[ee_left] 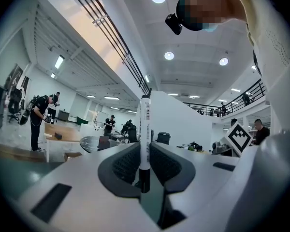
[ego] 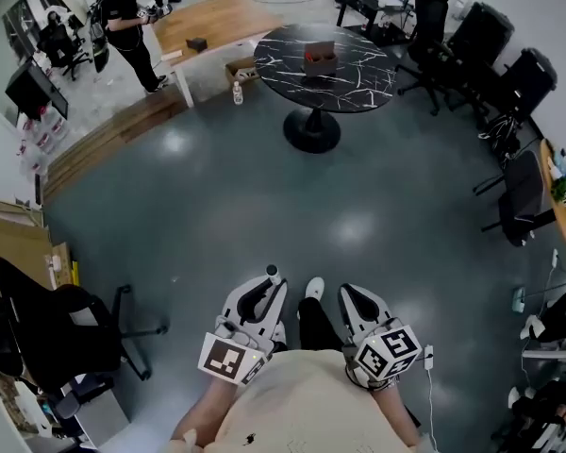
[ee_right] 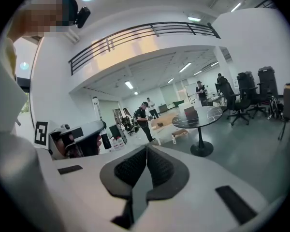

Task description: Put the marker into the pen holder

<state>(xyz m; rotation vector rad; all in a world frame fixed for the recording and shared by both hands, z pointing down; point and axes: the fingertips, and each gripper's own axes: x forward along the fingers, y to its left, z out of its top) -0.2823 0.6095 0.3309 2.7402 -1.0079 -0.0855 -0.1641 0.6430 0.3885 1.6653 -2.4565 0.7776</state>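
A white marker with a black cap end stands upright, clamped in my left gripper. In the head view the left gripper is held close to the person's body, the marker's tip poking out above it. My right gripper is beside it, jaws closed on nothing. The right gripper view also shows the left gripper and the marker. A brownish box-like holder sits on a round black marble table far ahead, well away from both grippers.
Grey floor lies between me and the table. Black office chairs line the right side and another chair stands at the near left. A wooden table and a standing person are at the back left.
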